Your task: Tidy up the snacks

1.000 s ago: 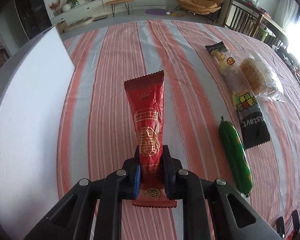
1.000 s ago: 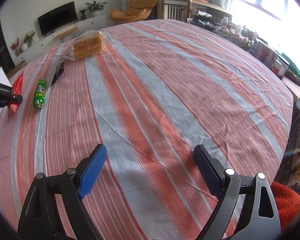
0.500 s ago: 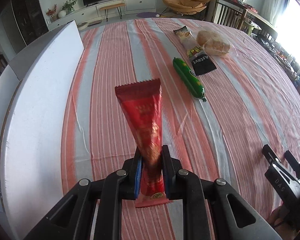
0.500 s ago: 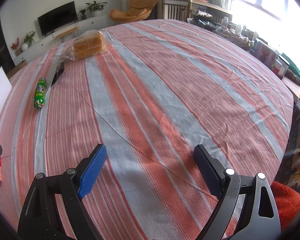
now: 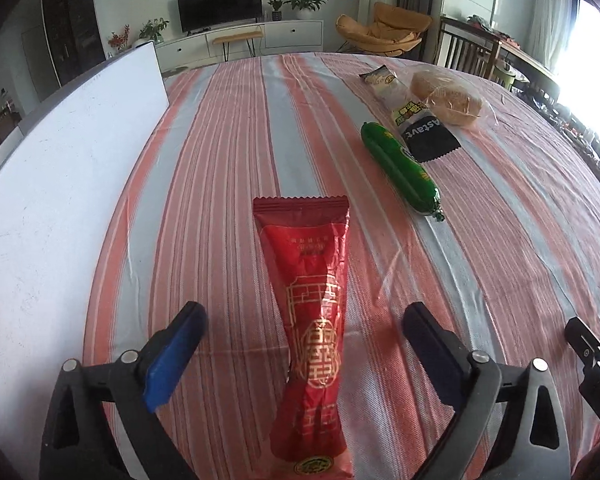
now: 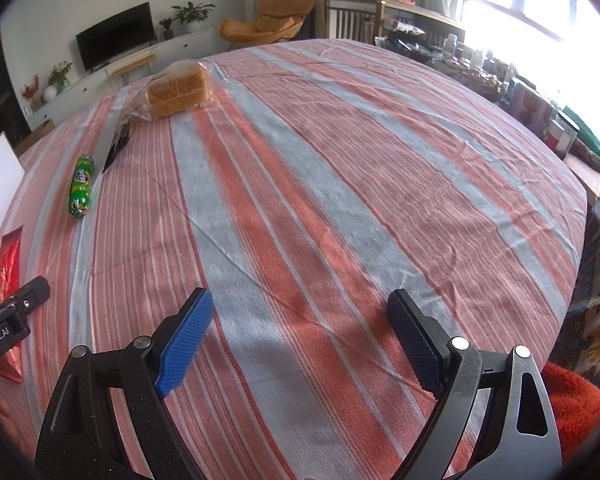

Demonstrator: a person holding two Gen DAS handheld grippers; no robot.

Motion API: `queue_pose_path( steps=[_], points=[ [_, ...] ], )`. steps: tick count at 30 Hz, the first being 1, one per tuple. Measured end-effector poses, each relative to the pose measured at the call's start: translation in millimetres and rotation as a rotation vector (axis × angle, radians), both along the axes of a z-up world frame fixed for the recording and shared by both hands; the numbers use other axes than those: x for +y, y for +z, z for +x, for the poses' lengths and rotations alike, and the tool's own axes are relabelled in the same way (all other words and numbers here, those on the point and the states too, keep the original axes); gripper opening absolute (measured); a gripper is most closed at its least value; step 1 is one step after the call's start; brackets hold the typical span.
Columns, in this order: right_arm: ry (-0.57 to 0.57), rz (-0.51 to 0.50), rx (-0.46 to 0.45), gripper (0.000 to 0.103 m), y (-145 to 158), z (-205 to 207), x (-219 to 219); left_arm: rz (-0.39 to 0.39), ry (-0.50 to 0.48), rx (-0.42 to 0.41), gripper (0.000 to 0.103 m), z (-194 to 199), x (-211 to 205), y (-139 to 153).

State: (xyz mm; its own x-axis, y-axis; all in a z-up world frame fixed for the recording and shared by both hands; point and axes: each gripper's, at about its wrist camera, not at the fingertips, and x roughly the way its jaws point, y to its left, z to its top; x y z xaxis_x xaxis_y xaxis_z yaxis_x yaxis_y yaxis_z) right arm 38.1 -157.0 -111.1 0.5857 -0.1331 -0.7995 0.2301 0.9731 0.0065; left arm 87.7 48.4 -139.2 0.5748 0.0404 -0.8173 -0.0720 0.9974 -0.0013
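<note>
With both tools spread wide, left tool (image 5: 300, 344) straddles red packet (image 5: 312, 320), lower centre, on worktop (image 5: 228, 168): placement step; next, green sausage (image 5: 398, 170), upper right.

Sachet (image 5: 312, 320) left of sausage (image 5: 398, 170) (apart)

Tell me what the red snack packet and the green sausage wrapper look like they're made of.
Red packet: seemingly glossy plastic or foil film, judging by crinkles, glare and a serrated top edge. Green sausage: smooth, shiny plastic casing, pinched at its end.
</note>
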Motion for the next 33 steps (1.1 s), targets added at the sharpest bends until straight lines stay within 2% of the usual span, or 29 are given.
queue_pose_path(
  steps=[33],
  points=[
    [0.005, 0.0, -0.001, 0.094, -0.7, 0.4, 1.8, 0.003, 0.008, -0.004, 0.103, 1.1, -0.2, -3.0]
  ],
)
